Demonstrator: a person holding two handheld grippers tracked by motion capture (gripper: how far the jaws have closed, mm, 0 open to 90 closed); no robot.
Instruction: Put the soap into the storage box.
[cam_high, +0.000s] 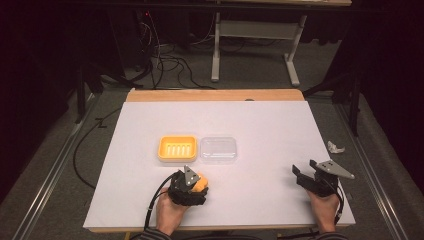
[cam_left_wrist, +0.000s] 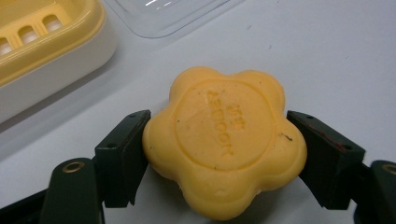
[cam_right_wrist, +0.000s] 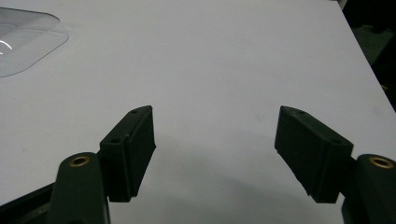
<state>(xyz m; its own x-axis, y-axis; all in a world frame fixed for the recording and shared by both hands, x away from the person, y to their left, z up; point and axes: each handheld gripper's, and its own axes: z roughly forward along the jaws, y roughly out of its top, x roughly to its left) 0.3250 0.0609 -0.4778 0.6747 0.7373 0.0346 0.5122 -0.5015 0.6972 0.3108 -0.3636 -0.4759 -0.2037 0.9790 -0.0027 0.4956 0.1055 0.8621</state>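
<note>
Left claw (cam_left_wrist: 219, 154) clenches the yellow flower-shaped soap (cam_left_wrist: 224, 140) between its jaws, just near the yellow soap dish (cam_left_wrist: 56, 51). Right claw (cam_right_wrist: 219, 154) gapes released over bare counter (cam_right_wrist: 224, 70).

Matt and waxy, faintly speckled, with embossed lettering pressed into its face: yellow flower-shaped soap bar (cam_left_wrist: 224, 140), against dull black plastic pads (cam_left_wrist: 123, 156) with brass-looking inserts. Glossy moulded plastic in the yellow slotted soap dish (cam_high: 177, 148); clear, shiny plastic in the transparent lid (cam_high: 218, 149). Smooth matt white on the tabletop (cam_right_wrist: 224, 60), bare wood along its far edge (cam_high: 215, 95).
</note>
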